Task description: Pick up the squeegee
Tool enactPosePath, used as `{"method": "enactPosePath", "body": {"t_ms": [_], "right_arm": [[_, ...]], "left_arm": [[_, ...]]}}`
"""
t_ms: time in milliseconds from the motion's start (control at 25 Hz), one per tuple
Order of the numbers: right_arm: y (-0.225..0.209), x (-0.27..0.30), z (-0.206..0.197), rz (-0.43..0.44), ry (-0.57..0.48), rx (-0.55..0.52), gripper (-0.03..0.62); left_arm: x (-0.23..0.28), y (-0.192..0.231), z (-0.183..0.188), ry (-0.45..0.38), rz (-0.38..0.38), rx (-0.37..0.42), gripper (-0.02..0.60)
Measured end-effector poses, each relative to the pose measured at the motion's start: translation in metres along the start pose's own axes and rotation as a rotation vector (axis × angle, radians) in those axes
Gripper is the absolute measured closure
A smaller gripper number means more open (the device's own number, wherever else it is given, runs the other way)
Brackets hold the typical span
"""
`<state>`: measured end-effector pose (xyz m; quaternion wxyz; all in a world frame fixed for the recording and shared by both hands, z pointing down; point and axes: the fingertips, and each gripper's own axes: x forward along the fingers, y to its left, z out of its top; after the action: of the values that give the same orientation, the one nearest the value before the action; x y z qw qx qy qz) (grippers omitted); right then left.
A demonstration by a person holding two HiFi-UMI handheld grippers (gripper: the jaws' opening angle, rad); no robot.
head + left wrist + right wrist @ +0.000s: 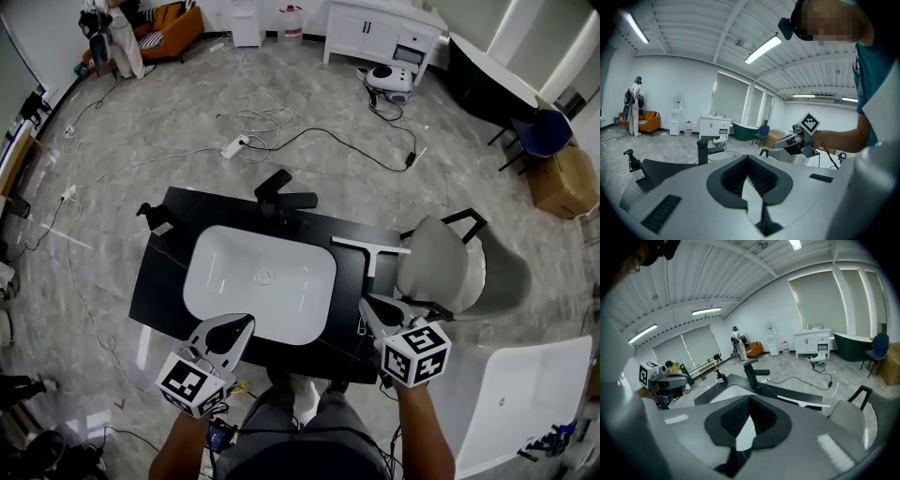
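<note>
The squeegee point(371, 249) is white and T-shaped, lying flat on the black countertop point(159, 281) to the right of the white sink basin point(261, 283). In the right gripper view the squeegee point(802, 402) lies ahead and to the right of the jaws. My right gripper point(365, 303) hangs over the counter's near right corner, short of the squeegee, shut and empty. My left gripper point(245, 322) is over the basin's near edge, also shut with nothing in it. The left gripper view shows its own closed jaws and the right gripper point(780, 144), not the squeegee.
A black faucet point(279, 197) stands behind the basin and a small black pump bottle point(150, 215) at the counter's far left corner. A grey chair point(441, 269) sits close to the counter's right side. A white tub point(525, 394) is at the near right. Cables cross the floor.
</note>
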<state>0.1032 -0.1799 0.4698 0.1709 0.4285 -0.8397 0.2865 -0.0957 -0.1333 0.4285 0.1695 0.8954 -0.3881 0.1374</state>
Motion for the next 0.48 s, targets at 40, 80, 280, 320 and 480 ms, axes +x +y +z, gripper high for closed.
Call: {"method": "enactPosePath", "body": {"t_ms": [40,80,280,320,480], "right_arm": [[-0.001,0.003,-0.005,0.003,0.007,0.005,0.585],[-0.002,0.005,-0.009,0.005,0.014,0.01,0.585],[-0.008,0.009,-0.025,0.002,0.027,0.035,0.585],[-0.009,0.008,-0.028,0.0,0.029,0.039,0.585],[-0.013,0.006,-0.039,-0.005,0.041,0.055,0.585]], "left_arm": [[0.001,-0.001,-0.003,0.001,-0.001,-0.004,0.578],[0.003,-0.001,-0.006,0.002,-0.003,-0.006,0.578],[0.005,-0.007,-0.016,0.011,-0.016,-0.01,0.578],[0.005,-0.009,-0.019,0.015,-0.019,-0.012,0.578],[0.005,-0.014,-0.033,0.029,-0.026,-0.029,0.578]]}}
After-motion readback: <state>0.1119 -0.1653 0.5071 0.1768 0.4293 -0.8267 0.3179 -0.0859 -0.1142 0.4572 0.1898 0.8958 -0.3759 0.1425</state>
